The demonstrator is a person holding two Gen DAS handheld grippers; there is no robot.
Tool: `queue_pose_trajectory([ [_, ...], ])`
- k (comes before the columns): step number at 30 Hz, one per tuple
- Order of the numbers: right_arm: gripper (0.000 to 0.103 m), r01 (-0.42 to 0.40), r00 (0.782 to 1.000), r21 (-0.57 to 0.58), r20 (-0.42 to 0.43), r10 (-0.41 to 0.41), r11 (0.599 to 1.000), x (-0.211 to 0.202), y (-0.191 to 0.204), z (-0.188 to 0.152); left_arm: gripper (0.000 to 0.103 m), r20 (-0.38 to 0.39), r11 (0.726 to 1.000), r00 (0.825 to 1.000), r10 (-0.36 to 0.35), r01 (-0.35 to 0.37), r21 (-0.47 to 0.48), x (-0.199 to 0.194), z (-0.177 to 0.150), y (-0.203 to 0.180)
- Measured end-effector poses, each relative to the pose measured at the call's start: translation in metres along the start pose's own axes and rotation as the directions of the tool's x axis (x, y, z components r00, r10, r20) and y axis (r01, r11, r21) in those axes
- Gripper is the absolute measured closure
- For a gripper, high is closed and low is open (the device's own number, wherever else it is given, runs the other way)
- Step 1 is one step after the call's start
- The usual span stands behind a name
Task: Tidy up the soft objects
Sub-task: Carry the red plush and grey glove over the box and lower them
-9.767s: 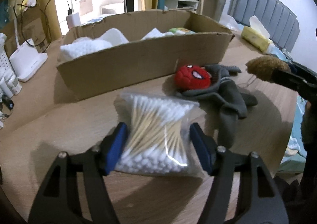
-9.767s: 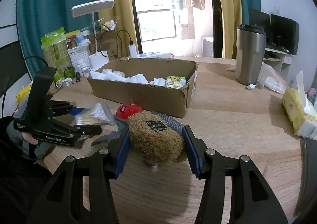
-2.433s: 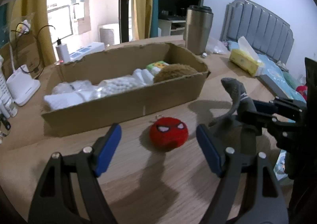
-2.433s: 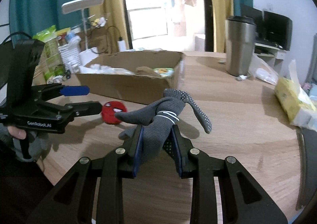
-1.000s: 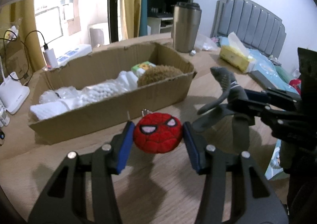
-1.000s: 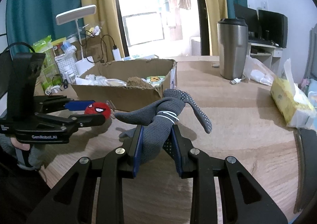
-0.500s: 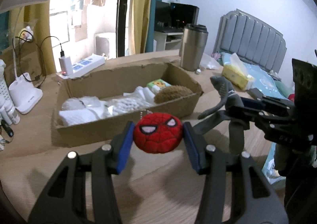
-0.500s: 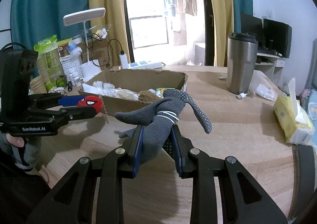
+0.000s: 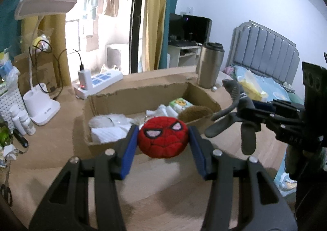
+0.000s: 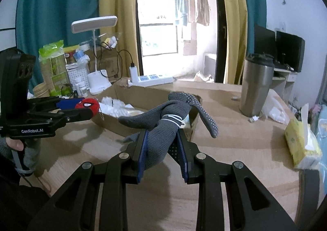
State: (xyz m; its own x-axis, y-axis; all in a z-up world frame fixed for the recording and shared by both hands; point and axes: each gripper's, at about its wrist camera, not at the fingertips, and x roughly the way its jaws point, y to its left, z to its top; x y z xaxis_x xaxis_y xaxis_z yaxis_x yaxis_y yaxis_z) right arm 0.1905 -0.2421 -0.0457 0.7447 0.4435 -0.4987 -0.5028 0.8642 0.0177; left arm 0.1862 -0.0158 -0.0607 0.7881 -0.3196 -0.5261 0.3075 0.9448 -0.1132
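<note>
1. The left gripper [image 9: 163, 143] clamps the red plush ball [image 9: 163, 137] at frame centre, hiding part of the cardboard box [image 9: 141, 92].
2. The right gripper [image 10: 161, 149] pinches the grey gloves [image 10: 169, 118] mid-frame; box contents are hard to identify.

Spider plush [image 9: 162, 136] lifted off table – now above box [image 9: 141, 96] (left tool [image 9: 162, 149] clamping).
</note>
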Motion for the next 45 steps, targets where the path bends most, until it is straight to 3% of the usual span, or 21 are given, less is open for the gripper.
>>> queue_pose_trajectory([
  [16,0.073,-0.024,0.998,-0.057,0.057,0.027,0.998,0.007,0.014,0.027,0.052,0.06,0.998,0.997,0.055,-0.054,-0.013,-0.007,0.015,0.022],
  [32,0.073,-0.05,0.996,-0.041,0.07,0.052,0.998,0.038,0.014,0.045,0.052,0.106,0.997,0.993,0.056,-0.05,-0.053,0.006,0.03,0.036],
  [45,0.073,-0.045,0.997,-0.009,0.055,0.046,0.999,0.071,0.005,0.055,0.052,0.08,0.998,0.996,0.043,-0.04,-0.048,0.035,0.038,0.037],
])
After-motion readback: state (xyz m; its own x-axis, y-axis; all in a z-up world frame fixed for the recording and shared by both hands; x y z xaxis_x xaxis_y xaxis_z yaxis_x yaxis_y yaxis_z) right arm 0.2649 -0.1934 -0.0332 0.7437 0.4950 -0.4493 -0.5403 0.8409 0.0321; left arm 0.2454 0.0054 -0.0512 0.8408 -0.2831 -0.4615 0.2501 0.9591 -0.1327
